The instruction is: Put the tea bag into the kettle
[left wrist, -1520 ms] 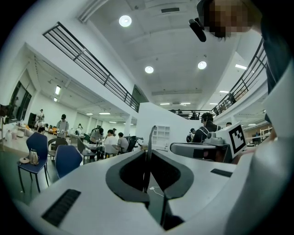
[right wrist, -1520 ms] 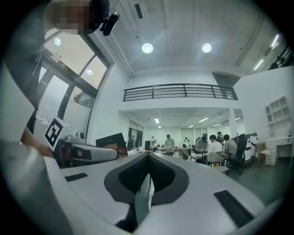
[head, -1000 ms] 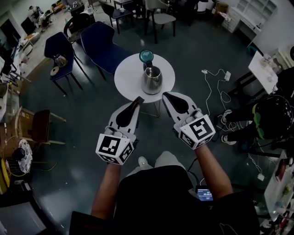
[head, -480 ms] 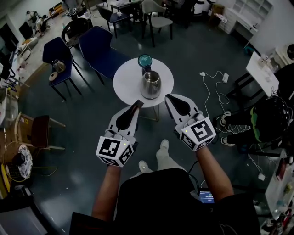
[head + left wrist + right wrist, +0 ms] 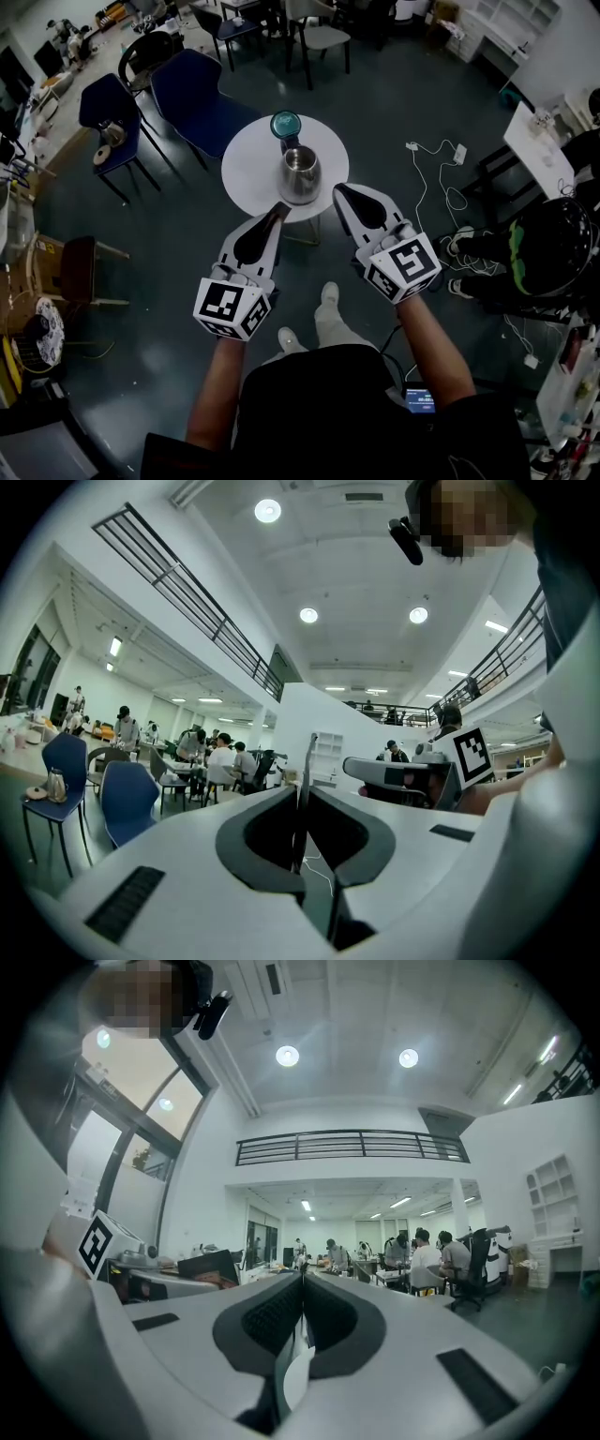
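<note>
Both grippers have edged closer to the table (image 5: 246, 169); left gripper (image 5: 277, 214) clamps the tea bag (image 5: 307, 766), a thin slip edge-on at its tips; right gripper (image 5: 339, 190) is closed, seemingly empty; the kettle (image 5: 299, 172) stands just ahead, between the two tips.

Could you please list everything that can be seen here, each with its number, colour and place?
table: one, white, round, on the floor ahead of both grippers
kettle: one, steel, open top, on the table
round thing: one, teal, just behind the kettle, perhaps its lid
chairs: two, blue, left of and beyond the table
cables: several, white, on the floor at the right
tea bag: one, thin and seen edge-on, probably the tea bag, between the left jaws
left gripper: one, white and black, jaws shut on the tea bag, near the table edge
right gripper: one, white and black, jaws shut, beside the kettle
</note>
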Available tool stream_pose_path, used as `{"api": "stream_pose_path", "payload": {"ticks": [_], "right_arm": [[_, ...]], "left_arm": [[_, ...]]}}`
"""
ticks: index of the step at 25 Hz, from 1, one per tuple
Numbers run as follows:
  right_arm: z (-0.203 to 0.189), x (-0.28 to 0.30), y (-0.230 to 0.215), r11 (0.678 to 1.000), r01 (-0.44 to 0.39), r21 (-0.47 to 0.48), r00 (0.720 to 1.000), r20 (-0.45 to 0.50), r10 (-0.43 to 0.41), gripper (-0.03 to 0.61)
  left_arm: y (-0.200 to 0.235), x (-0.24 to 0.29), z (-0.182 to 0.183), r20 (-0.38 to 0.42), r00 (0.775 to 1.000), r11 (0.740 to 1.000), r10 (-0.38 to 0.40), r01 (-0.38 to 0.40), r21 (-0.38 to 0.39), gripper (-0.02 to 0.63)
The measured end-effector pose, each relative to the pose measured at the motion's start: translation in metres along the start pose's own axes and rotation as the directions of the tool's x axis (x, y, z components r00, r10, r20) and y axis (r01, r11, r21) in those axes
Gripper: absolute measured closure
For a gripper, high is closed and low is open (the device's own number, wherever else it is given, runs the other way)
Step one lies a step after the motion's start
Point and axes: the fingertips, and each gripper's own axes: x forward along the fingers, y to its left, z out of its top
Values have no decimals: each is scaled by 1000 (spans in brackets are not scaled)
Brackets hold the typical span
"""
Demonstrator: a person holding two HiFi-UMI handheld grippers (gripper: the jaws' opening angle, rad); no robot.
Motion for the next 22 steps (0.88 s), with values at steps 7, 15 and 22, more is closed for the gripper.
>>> {"api": "stream_pose_path", "payload": {"ticks": [7,15,22], "right_arm": [[-9,22,-37,999,-39,-25,999,-24,39,560],[-3,55,-74,997,-74,-38,997,-32,73,560],[-5,81,-110,995,-91,-30,995,-35,90,560]], "left_arm": [[12,44,-10,-24,999,1000,25,-24,5,578],[32,87,-3,-15,999,999,47,-47,-2,578],[49,126,0,-15,998,998,66,-66,-6,578]]}}
